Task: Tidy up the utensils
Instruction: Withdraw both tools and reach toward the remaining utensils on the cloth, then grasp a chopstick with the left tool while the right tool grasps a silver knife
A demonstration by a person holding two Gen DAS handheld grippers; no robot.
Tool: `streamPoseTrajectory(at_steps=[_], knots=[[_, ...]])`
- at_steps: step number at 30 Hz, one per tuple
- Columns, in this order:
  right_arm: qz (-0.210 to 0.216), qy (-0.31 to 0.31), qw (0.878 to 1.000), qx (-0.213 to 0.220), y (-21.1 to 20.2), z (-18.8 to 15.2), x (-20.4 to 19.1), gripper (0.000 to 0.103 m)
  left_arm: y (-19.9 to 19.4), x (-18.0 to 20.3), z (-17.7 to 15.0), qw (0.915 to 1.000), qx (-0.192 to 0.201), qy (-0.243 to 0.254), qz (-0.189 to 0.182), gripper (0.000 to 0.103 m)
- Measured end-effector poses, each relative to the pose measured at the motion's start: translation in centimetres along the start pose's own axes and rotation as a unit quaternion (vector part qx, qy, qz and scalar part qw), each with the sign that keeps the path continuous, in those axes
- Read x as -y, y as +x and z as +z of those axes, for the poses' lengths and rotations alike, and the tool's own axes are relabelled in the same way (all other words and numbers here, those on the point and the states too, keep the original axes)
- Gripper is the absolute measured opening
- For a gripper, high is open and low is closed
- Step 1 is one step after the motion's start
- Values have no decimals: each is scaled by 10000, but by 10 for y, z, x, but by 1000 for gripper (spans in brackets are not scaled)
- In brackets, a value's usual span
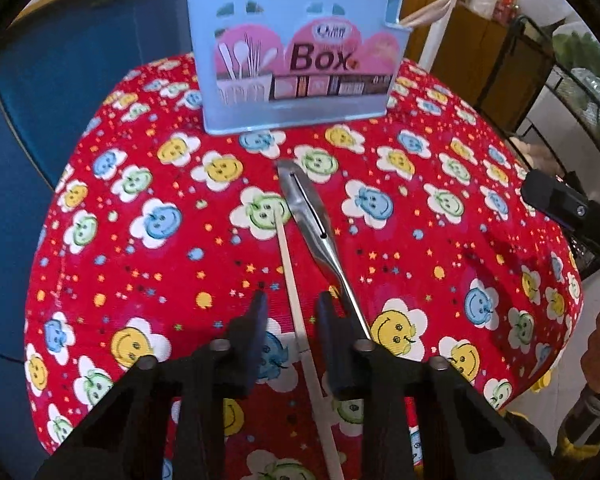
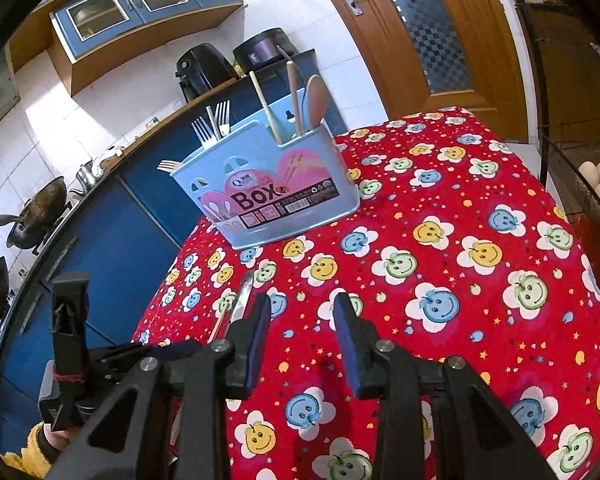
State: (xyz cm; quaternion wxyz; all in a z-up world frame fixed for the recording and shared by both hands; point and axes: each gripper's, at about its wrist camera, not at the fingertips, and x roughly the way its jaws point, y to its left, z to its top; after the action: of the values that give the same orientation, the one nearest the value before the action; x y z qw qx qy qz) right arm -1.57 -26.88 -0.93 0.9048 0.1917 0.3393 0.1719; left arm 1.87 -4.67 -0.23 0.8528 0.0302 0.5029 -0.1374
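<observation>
Chopstick between left gripper fingers, untouched; right gripper parted, empty.

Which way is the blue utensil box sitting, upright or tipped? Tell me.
Upright. The blue utensil box stands on its base on the red tablecloth, with forks and wooden utensils sticking up out of its top.

One blue utensil box stands ahead of the two grippers on one red smiley-print cloth. In its left compartment, forks: four heads seem to show, though the tines overlap and the count is unsure. In its right compartment, two wooden sticks and one wooden spoon. On the cloth just ahead of the left tool lie one loose chopstick and one metal peeler. Two woks hang far left.
</observation>
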Motion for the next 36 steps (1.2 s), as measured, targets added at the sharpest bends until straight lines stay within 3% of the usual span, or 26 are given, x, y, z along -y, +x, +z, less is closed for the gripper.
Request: streamPoseTrajectory(at_steps=[5,8,18,27,36], knots=[[15,52,10000,-13,1,-1,4,36,5,1,7,9999,-94,110,-25,16],[37,80,9999,-49,3,-1,4,36,7,-2,10,9999,-92,43,22,7],[88,-1,9996,-258,14,-3,-5,36,-7,-24,7,9981,260,-501,-232,4],[325,-162,9954,-891,47,-5,-25,36,-32,-53,8,9930,784,-853,-209,4],[653,-30,9848,-1610,90,-2,-37,36,-41,-76,5,9892,962,-1082,-236,4]])
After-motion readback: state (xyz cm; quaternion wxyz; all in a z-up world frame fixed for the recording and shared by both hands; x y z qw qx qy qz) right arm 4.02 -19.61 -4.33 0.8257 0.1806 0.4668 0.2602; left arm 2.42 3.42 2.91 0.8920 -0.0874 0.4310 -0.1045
